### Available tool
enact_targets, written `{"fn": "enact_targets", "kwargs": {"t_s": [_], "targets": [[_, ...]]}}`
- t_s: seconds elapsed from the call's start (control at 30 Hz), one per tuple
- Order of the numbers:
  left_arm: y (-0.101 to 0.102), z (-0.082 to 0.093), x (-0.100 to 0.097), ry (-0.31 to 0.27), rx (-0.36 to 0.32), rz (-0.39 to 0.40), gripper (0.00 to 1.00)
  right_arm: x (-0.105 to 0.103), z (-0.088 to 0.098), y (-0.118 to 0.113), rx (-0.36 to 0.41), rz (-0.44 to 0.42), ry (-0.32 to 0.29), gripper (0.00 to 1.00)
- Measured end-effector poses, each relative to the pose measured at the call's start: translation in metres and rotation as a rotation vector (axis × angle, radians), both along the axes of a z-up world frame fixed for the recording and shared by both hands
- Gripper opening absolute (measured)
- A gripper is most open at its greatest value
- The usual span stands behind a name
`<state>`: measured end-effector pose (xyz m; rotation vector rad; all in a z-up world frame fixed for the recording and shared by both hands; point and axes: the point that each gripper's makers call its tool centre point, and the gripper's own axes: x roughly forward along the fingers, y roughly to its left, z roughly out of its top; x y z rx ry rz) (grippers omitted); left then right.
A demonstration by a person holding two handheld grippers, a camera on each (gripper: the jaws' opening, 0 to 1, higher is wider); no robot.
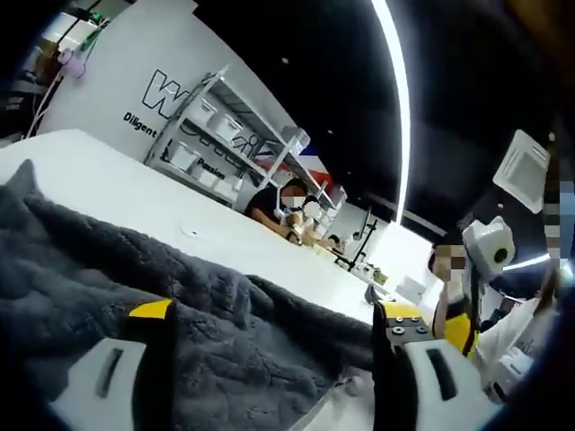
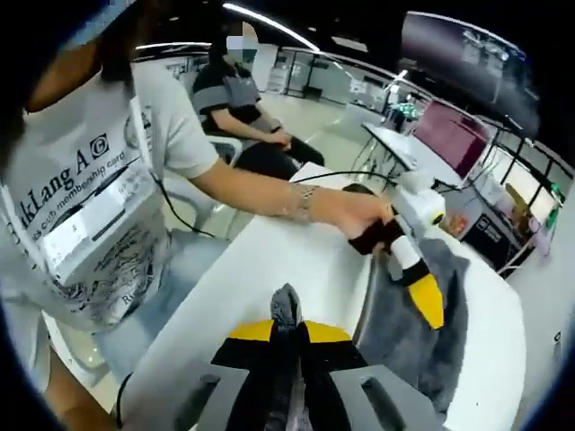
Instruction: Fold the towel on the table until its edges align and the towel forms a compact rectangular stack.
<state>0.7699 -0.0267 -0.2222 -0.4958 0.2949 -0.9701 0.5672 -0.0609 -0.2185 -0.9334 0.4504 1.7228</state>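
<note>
My right tool [image 2: 287,337] is clamped on a pinch of the towel [image 2: 422,337]; a tuft of grey pile stands up between its closed yellow-tipped jaws. In the right gripper view my left tool [image 2: 415,269] comes in from beyond, held by my hand [image 2: 364,213], its yellow-tipped nose lying on the towel's near edge.

In the left gripper view the left tool [image 1: 274,319] has its jaws spread wide, with the towel [image 1: 135,269] lying rumpled between and beyond them. It holds nothing that I can see, though whether the jaw tips press into the cloth I cannot tell.

The towel lies on the white desk [image 2: 269,260], most of it heaped on the far side of the right tool and running away along the desk; part of it is lifted to the right tool. So the cloth stretches between my two tools, with the left nearer the bulk and the right holding one end.

I judge the next fold turns on carrying the right tool's end across toward the left.

Count: one towel, one desk, two tools. Other people sit in the background.
</note>
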Motion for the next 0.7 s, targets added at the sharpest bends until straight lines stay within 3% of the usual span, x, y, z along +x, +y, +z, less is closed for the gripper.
{"fn": "enact_targets", "kwargs": {"t_s": [0.13,0.27,0.5,0.7], "targets": [[0.000,0.002,-0.002,-0.007,0.000,-0.003,0.94,-0.005,-0.023,0.014,-0.064,0.021,0.006,0.11],[0.000,0.002,-0.003,-0.009,-0.001,-0.005,0.94,-0.016,-0.030,0.024,-0.066,0.043,0.060,0.10],[0.002,0.002,-0.004,-0.008,-0.002,-0.002,0.94,-0.042,-0.051,0.032,-0.127,0.132,0.100,0.10],[0.003,0.003,-0.003,-0.006,-0.004,0.001,0.94,-0.046,-0.065,0.034,-0.165,0.163,0.124,0.11]]}}
